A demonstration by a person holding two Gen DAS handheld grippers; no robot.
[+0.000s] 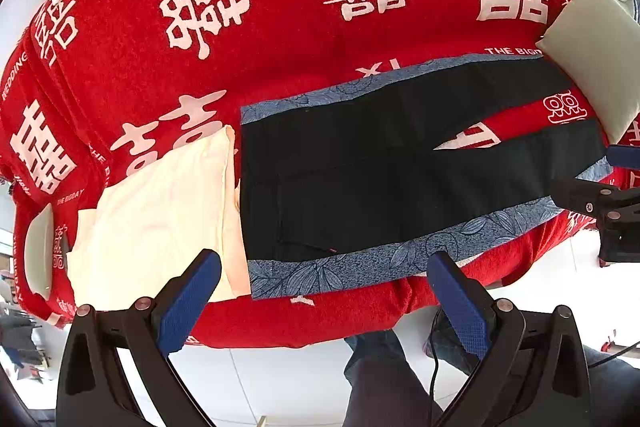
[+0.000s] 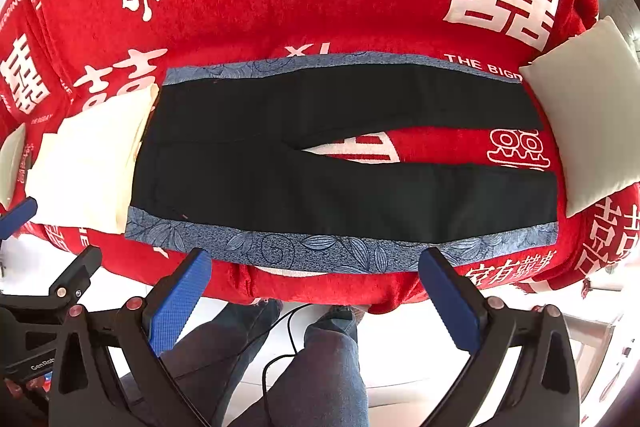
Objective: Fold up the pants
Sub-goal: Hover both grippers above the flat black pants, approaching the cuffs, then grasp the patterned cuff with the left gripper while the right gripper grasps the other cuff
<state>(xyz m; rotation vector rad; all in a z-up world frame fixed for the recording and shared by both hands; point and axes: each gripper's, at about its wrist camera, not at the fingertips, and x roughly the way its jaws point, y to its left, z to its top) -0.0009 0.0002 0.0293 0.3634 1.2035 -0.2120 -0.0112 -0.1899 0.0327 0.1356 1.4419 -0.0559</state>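
Observation:
Black pants (image 1: 360, 167) (image 2: 320, 155) with blue leaf-patterned side stripes lie flat on a red blanket (image 1: 280, 7) (image 2: 240, 7), waistband to the left and the two legs spread apart to the right. My left gripper (image 1: 326, 267) hangs open just off the near edge, close to the waist end of the near blue stripe. My right gripper (image 2: 316, 263) is open too, held above the near stripe at the middle of the pants. Neither holds anything. The other gripper shows at each view's side edge.
A cream folded cloth (image 1: 160, 211) (image 2: 92, 163) lies against the waistband on the left. A white cushion (image 1: 592, 59) (image 2: 588, 115) sits by the leg ends on the right. A person's legs in jeans (image 2: 320, 359) and a black cable stand on the white floor below.

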